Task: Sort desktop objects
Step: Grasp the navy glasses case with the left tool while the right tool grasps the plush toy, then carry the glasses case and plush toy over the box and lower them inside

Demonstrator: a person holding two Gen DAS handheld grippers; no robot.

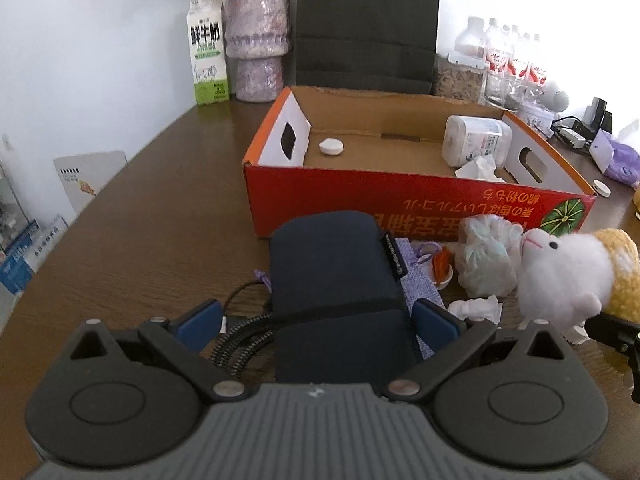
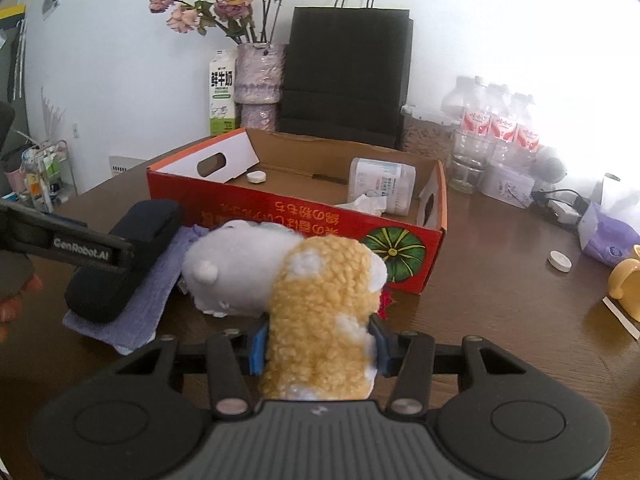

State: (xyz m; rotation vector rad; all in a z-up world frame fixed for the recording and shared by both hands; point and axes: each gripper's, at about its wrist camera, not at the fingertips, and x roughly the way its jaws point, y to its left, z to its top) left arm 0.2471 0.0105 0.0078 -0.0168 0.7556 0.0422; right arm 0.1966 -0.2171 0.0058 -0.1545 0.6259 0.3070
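Note:
A dark navy pouch (image 1: 336, 280) lies on a purple cloth (image 2: 132, 304) in front of the red cardboard box (image 1: 400, 204). My left gripper (image 1: 316, 322) stands open astride the pouch's near end, its blue pads (image 1: 198, 322) on either side, with a gap on the left. A white and yellow plush sheep (image 2: 316, 292) is clamped by its yellow body in my right gripper (image 2: 319, 350); its white head (image 1: 560, 276) points toward the pouch. Inside the box lie a white bottle (image 1: 476, 144), a white cap (image 1: 331, 147) and a crumpled tissue (image 1: 480, 168).
Near the box front lie a crumpled plastic bag (image 1: 484, 256) and a tissue wad (image 1: 478, 308). Behind the box stand a milk carton (image 2: 221, 92), a flower vase (image 2: 258, 84), a black paper bag (image 2: 346, 76), water bottles (image 2: 496, 120) and a glass (image 2: 470, 160). A loose cap (image 2: 560, 261) and a yellow cup (image 2: 628, 284) sit at right.

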